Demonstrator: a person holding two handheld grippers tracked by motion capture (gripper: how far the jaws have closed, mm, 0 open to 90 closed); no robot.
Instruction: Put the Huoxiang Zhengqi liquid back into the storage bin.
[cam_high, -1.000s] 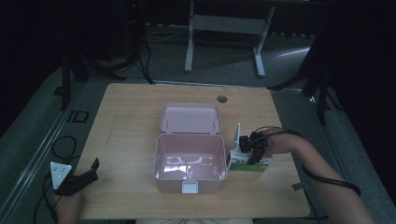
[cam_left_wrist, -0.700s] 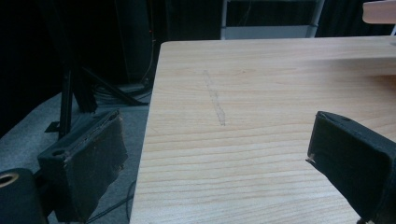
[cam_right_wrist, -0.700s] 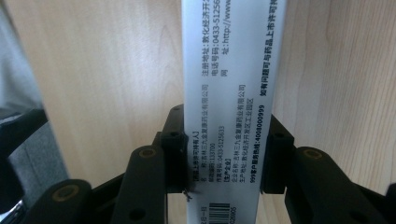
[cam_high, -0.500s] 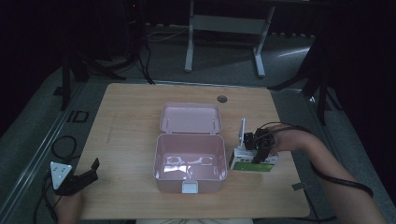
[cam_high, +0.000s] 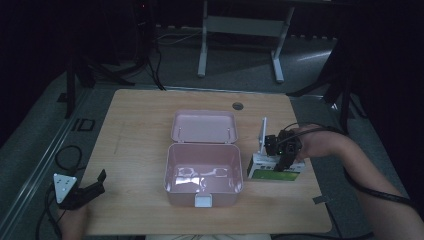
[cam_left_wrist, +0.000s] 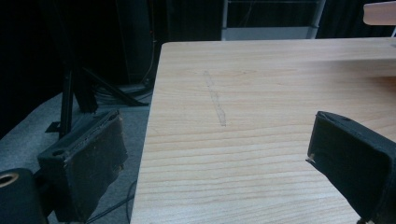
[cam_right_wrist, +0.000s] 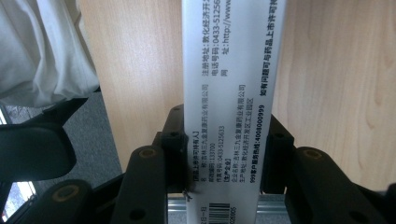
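Here the right tongs (cam_right_wrist: 224, 154) clamp a white carton (cam_right_wrist: 229, 93) (black print, barcode).

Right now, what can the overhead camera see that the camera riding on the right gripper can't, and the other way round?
The high view takes in the open pink box, its raised lid, and the left gripper resting open near the table's left edge. The right gripper view gives the printed text and barcode on the white carton, with the jaws closed against its two sides. Both show the carton, the right gripper and the wooden tabletop.
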